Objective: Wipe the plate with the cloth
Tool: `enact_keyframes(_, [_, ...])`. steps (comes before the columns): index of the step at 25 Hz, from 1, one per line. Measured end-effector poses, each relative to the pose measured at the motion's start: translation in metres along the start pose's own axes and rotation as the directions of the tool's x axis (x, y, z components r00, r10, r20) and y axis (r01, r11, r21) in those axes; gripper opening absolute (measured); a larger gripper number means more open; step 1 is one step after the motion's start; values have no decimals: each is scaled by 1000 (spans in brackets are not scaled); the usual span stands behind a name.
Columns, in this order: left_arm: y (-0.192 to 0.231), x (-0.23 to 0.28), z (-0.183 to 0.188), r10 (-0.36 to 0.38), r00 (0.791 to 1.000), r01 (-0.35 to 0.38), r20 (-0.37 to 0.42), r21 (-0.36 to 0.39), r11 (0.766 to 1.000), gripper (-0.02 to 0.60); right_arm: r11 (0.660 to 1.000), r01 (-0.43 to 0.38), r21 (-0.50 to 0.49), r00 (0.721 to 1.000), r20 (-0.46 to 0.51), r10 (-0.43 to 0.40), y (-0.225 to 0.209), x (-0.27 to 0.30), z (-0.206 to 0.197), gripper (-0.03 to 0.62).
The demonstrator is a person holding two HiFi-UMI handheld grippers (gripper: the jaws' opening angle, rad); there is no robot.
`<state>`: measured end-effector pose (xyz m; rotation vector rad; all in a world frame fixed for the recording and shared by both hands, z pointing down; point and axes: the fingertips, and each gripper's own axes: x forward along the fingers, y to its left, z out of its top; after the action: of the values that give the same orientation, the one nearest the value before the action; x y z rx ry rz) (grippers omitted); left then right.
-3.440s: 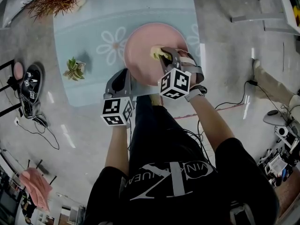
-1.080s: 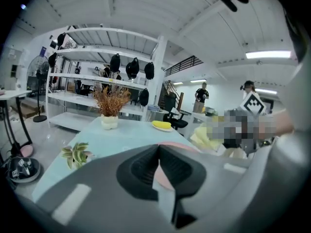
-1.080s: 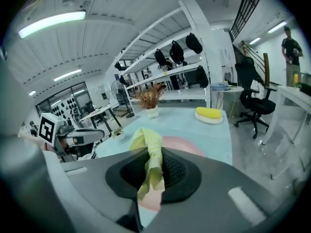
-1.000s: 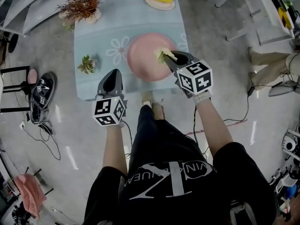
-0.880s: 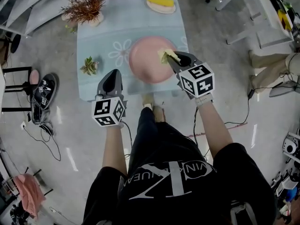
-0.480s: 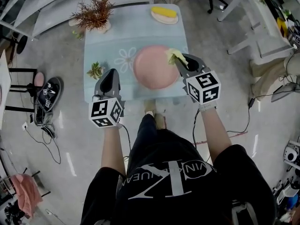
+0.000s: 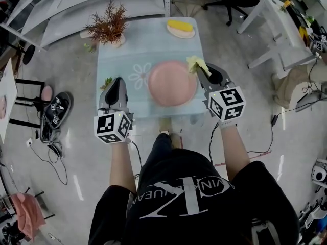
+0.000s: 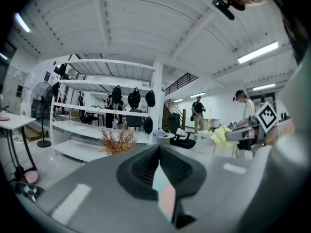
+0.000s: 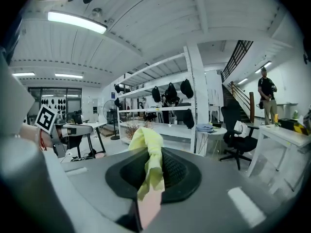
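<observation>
Holding crumpled yellow cloth (image 7: 195, 63): right gripper (image 7: 201, 69), fingers clamped on it, near round pink plate (image 7: 171, 84); left gripper (image 7: 116, 81) fingers together, empty.

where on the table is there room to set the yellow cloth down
Bare: the back-middle strip of the light blue table, between the dried reddish plant and the small yellow-filled dish. Also the daisy-print patch between the small green succulent and the round pink plate. Tight: right of the plate.

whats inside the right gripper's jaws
A yellow cloth is pinched between the jaws of the right gripper, and its bunched end sticks out past their tips. How much cloth sits deeper between the jaws is covered.
</observation>
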<state>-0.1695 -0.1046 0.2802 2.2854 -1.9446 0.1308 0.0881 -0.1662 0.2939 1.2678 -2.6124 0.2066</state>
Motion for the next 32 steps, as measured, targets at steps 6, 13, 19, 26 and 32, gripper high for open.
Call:
enact_keyframes(6, [0,-6,21,5,999,-6,37,20,1000,0,1000,13,1,999,47,-13,-1,-9,19,54])
enact_keyframes(13, [11,-8,41,30,997,-31,71,18,999,0,1000,25,5,996,90,-25,-4,-10,37,54])
enact_keyframes(19, [13,-13,53,34,994,-37,101,25,999,0,999,33,4,993,116,-34,-3,-17,44,54])
enact_keyframes(26, [13,-12,65,30,993,-33,118,30,999,0,999,40,7,991,128,-41,-5,-20,52,54])
enact_keyframes(32, [14,-14,72,31,991,-35,129,25,999,0,999,45,5,990,137,-45,-4,-25,56,54])
